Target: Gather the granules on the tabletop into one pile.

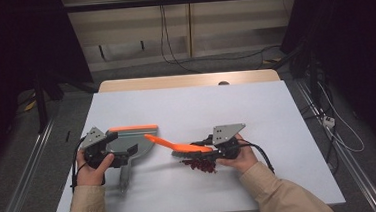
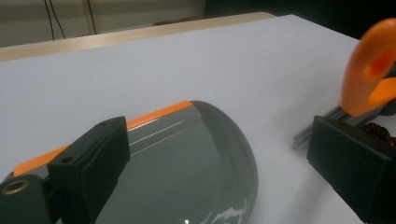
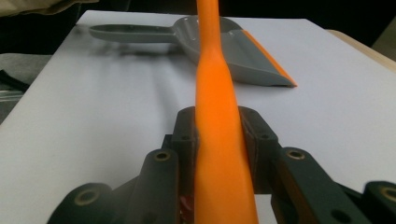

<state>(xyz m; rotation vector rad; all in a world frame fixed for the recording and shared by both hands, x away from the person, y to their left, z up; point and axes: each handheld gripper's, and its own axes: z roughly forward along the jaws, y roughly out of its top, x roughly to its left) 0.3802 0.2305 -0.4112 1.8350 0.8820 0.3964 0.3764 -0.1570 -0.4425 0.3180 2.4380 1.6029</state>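
R gripper (image 1: 210,145) clamps the orange brush (image 1: 179,147); L gripper (image 2: 219,158) jaws gape over the grey dustpan (image 1: 131,142), unheld. Risk: a sweep shoves the loose pan, scattering the dark red crumbs (image 1: 202,165), probably.

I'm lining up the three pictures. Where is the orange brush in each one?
High view: orange brush at centre, beside the grey dustpan.
Left gripper view: its handle tip at the right edge.
Right gripper view: its handle runs up the middle.
Shared landmark: the dustpan.

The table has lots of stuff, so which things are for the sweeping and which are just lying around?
For the sweeping:
orange brush, held in the right gripper
grey dustpan
dark red crumbs
left gripper

Just lying about:
cables on the floor
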